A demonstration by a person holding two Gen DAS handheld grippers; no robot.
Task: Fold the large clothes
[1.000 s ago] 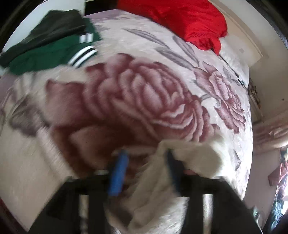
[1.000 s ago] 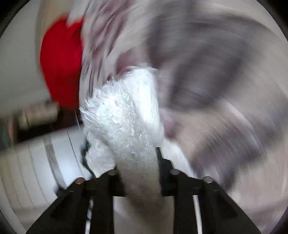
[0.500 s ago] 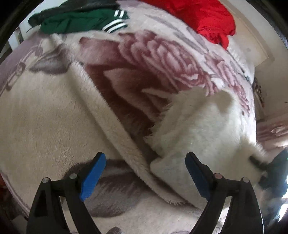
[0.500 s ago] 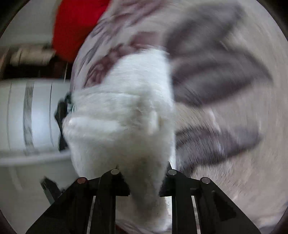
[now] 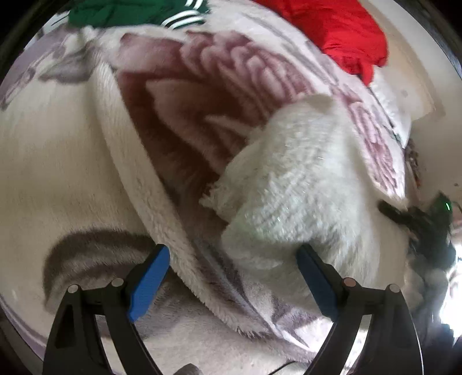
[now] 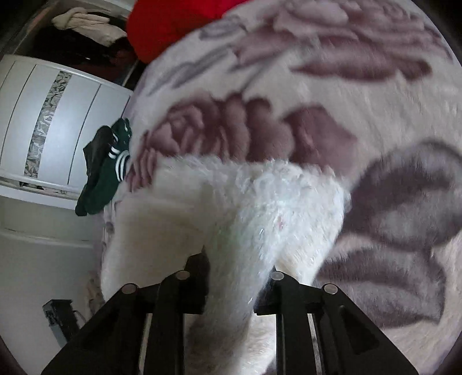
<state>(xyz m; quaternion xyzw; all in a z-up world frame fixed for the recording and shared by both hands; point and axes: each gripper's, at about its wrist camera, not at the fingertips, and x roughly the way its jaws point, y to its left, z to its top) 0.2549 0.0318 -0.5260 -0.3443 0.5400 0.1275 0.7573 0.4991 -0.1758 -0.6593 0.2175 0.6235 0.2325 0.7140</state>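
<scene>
A large plush blanket [image 5: 202,95] with a dark pink rose print and a white fleece underside lies spread on the bed. One corner [image 5: 291,184] is folded over, white side up. My left gripper [image 5: 231,277] is open above the folded edge and holds nothing. My right gripper [image 6: 236,285] is shut on the white fleece corner [image 6: 254,207] of the blanket and holds it above the printed side [image 6: 288,95]. The right gripper also shows dark and blurred at the right edge of the left wrist view [image 5: 418,219].
A red garment [image 5: 340,31] lies at the far end of the bed. A green garment with white stripes [image 5: 138,11] lies at the far left and hangs over the bed edge in the right wrist view [image 6: 106,170]. A white wardrobe [image 6: 43,121] stands beside the bed.
My left gripper has opened and let go of the blanket. My right gripper has carried its white corner further over the printed side, widening the fold.
</scene>
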